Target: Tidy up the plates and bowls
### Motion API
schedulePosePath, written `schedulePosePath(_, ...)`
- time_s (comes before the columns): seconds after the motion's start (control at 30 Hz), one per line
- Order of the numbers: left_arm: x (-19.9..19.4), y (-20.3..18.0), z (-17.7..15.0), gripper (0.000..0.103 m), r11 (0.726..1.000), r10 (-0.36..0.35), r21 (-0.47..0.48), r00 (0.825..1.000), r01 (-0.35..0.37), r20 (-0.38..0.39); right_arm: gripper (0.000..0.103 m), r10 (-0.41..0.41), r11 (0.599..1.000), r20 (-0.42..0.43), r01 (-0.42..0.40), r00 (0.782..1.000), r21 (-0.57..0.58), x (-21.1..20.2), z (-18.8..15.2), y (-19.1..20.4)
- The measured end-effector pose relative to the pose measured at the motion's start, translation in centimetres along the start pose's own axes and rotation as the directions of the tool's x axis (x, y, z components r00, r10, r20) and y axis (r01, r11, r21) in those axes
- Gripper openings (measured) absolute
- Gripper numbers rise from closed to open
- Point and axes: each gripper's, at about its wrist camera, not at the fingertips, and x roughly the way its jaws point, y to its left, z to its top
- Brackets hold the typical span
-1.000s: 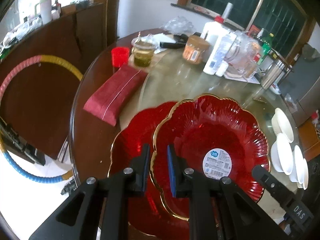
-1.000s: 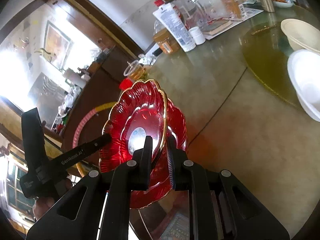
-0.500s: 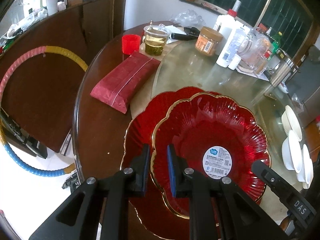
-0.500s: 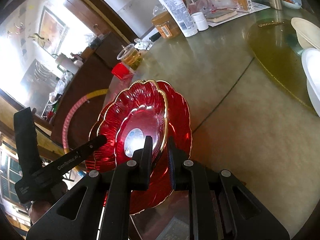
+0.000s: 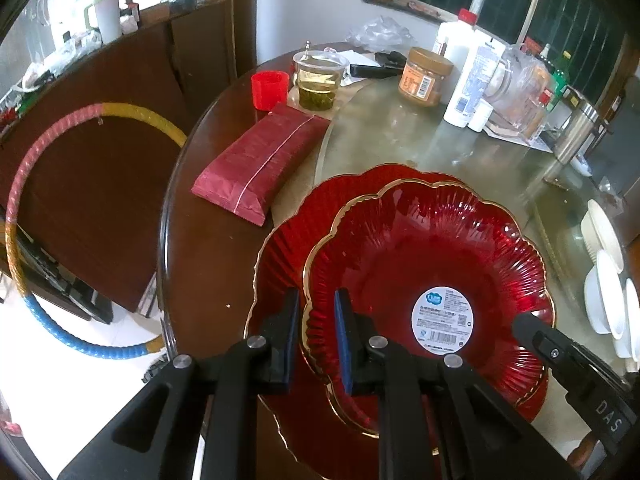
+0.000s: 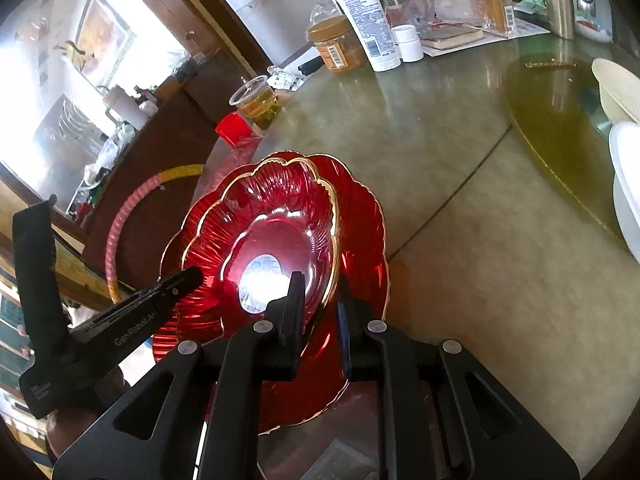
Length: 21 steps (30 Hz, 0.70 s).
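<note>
Upper red plate — held over lower red plate, both at near edge of round desk.

Left wrist view:
- Left gripper: fingers narrow, clamped on gold-trimmed rim of upper plate at its left edge; one finger inside the bowl of the plate, one outside.
- Plate body extends right and forward from the fingers; labelled centre lies to the right.
- Tip of right gripper meets the opposite rim — two-handed carry, each hand on its own side.
- Upper plate offset right of lower plate; whether resting on it or just above it cannot be told.
- Coming move, as judged: seat upper plate concentric with lower one, so a shift leftward relative to the plate beneath.
- White bowls stacked at far right.
- Surface: dark wood rim, glass turntable inside it. Red packet, red cup, tea cup, jar, bottles beyond.

Right wrist view:
- Right gripper: fingers narrow, gripping upper plate at near rim; plate extends forward and left.
- Left gripper on far-left rim.
- Lower plate shows past the right side.
- White bowl well apart at right.
- Room: sideboard, bright window, hoop.
</note>
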Motion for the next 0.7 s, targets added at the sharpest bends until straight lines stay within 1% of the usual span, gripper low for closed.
schedulePosePath(0.3,0.0,-0.8,-0.2,0.016,0.996,0.070,0.051,0.997,-0.072,0.032,0.014,-0.053,0.997,-0.034,0.051,0.998,-0.053,0.4,0.1,0.7)
schedulePosePath(0.5,0.0,-0.9,-0.3,0.016,0.995,0.082,0.060,0.996,-0.084,0.038,0.014,-0.067,0.995,-0.046,0.064,0.997,-0.075,0.5,0.2,1.0)
schedulePosePath(0.7,0.0,-1.0,-0.2,0.017,0.993,0.090,0.067,0.995,-0.092,0.029,0.015,-0.105,0.990,-0.080,0.096,0.991,-0.104,0.8,0.4,1.5)
